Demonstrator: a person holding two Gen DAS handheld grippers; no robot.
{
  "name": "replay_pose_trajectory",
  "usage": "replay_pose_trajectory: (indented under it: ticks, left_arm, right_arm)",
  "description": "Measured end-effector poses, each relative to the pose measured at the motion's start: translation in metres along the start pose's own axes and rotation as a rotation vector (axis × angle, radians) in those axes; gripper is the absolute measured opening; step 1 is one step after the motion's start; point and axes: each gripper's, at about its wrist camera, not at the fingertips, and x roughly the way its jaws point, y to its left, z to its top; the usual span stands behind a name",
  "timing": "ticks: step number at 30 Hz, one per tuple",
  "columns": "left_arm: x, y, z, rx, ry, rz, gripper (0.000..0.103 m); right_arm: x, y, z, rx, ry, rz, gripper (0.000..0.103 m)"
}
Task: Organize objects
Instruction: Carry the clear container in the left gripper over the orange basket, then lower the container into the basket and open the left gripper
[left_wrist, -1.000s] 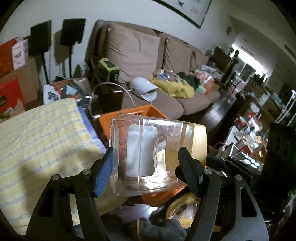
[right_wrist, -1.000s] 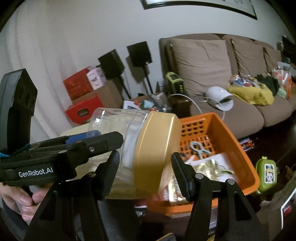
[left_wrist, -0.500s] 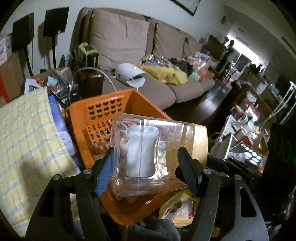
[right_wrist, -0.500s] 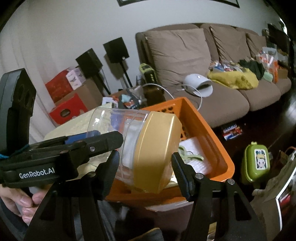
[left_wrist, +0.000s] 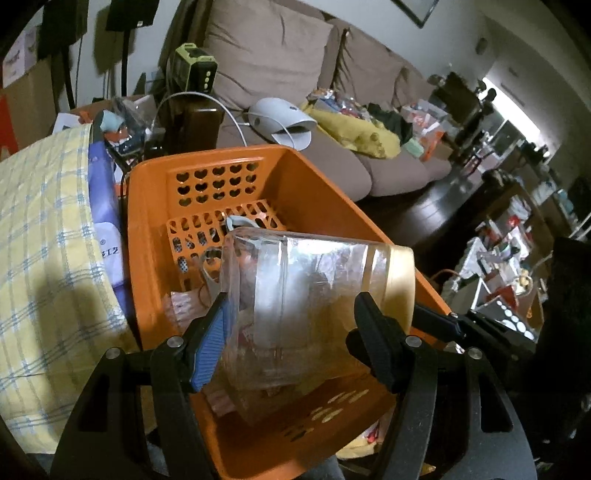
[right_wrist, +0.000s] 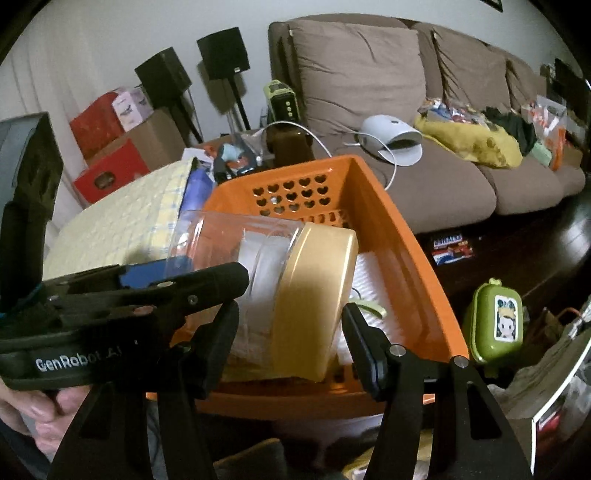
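Jar of clear plastic with a flat yellow lid (left_wrist: 317, 310) is held on its side over the orange plastic basket with heart-shaped holes (left_wrist: 155, 236). The left gripper (left_wrist: 291, 332) pinches the clear body, and the right gripper (right_wrist: 291, 321) pinches the lid end. For a good drop, the jar should be lowered until it rests on the things inside, and only then let go, both ends together. In the left view the clutter under the jar is seen through the clear wall. In the right view a green lunch box (right_wrist: 495, 328) is seen on the floor; what lies under the jar is perhaps white paper.
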Motion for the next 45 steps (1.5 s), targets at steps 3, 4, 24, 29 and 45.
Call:
replay_pose_trajectory:
  ticks: [3, 4, 24, 29, 45]
  left_arm:
    - [0.005, -0.006, 0.003, 0.021, 0.003, 0.017, 0.064]
    - [0.007, -0.008, 0.005, 0.027, 0.009, 0.021, 0.064]
    - [-0.020, 0.009, 0.021, -0.027, -0.040, 0.012, 0.068]
    - [-0.044, 0.010, 0.020, 0.018, -0.085, 0.079, 0.073]
    - [-0.104, -0.027, 0.006, 0.197, -0.091, 0.189, 0.092]
  right_arm:
    - [0.004, -0.007, 0.001, 0.018, 0.013, 0.006, 0.059]
    - [0.005, -0.010, 0.002, 0.024, 0.021, 0.004, 0.059]
    - [-0.003, -0.022, 0.008, 0.041, -0.011, -0.009, 0.059]
    - [-0.015, -0.017, 0.011, 0.031, -0.021, -0.001, 0.059]
    - [-0.056, -0.004, 0.020, 0.088, -0.030, -0.026, 0.061]
